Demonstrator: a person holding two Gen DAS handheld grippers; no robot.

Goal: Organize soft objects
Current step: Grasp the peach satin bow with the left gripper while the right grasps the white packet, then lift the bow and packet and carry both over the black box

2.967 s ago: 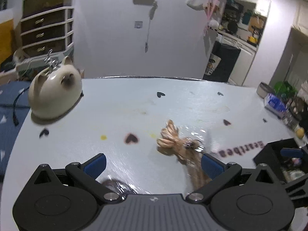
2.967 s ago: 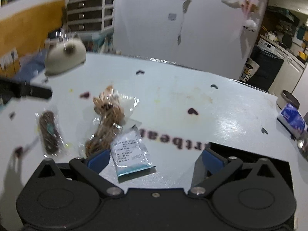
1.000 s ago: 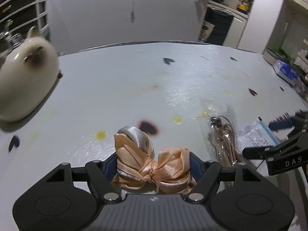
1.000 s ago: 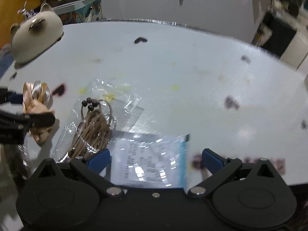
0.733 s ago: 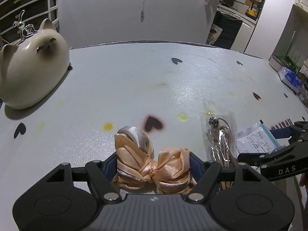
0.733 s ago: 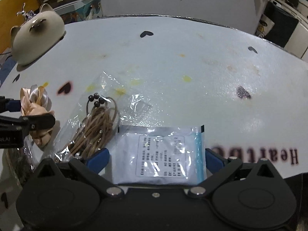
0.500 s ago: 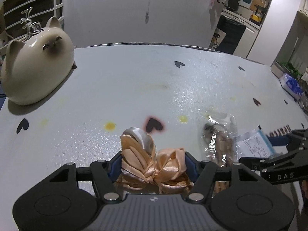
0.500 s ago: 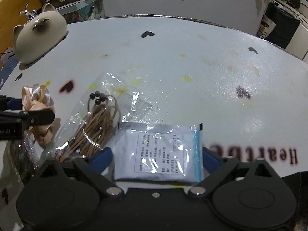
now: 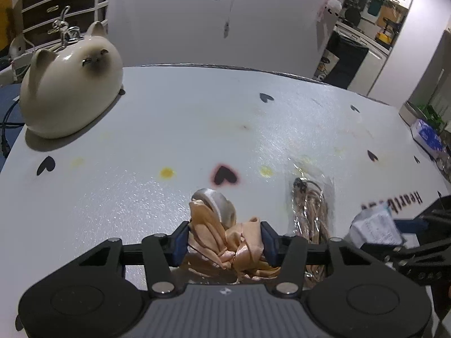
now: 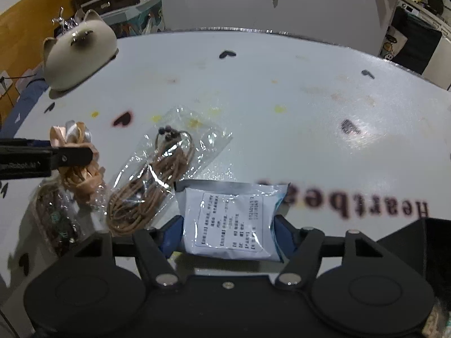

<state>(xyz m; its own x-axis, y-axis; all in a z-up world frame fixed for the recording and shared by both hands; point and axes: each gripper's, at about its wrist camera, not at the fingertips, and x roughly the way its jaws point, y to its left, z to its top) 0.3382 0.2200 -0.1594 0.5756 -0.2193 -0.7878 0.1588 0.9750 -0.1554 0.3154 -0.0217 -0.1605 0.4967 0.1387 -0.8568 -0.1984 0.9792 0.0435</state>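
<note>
A peach satin bow [image 9: 225, 239] sits between the blue pads of my left gripper [image 9: 224, 243]. The jaws are closing and the pads press its sides, shut on it. A white and blue printed packet [image 10: 228, 219] is squeezed between the pads of my right gripper [image 10: 227, 233], whose jaws are closing too. The packet bulges and looks raised slightly off the white table [image 10: 282, 84]. In the left wrist view the packet [image 9: 375, 228] shows at the far right. From the right wrist view, a left finger [image 10: 70, 156] crosses the bow [image 10: 76, 140].
A clear bag of tan cord [image 10: 152, 180] lies between the two grippers. A clear bag with a dark brown item [image 10: 56, 219] lies near the left front. A cream cat-shaped ceramic [image 9: 70, 93] stands at the far left. A black box [image 10: 422, 242] sits at the right front edge.
Both pairs of jaws have narrowed, the left onto the bow, the right onto the packet, which now bulges. Both views have pulled back and up a little.
</note>
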